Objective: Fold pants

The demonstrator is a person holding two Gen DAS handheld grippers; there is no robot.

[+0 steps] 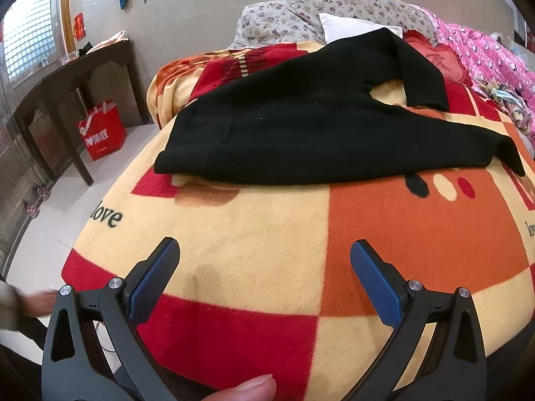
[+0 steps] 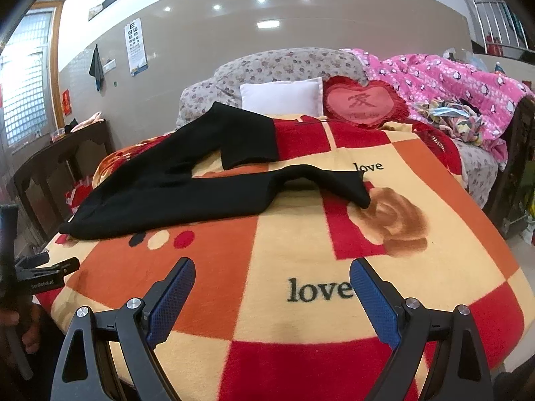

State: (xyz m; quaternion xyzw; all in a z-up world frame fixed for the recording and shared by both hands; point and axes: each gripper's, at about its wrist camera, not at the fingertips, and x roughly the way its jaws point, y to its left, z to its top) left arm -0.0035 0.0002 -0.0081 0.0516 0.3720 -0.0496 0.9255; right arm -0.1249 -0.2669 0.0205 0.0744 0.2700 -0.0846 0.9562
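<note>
Both hand-held grippers, left (image 1: 265, 287) and right (image 2: 272, 300), gape wide and empty; the soft, limp pants (image 1: 317, 127) (legs splayed) seem best pinched at the waistband.

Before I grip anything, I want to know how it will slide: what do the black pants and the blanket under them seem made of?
Black pants: likely a matte knit, with a ribbed band at the near edge and a soft drape. Blanket: apparently fleece or brushed plush, with a fuzzy nap and printed checks.

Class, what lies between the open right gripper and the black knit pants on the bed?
Only bare checked blanket separates the right gripper from the black pants, shown in the right wrist view.
</note>
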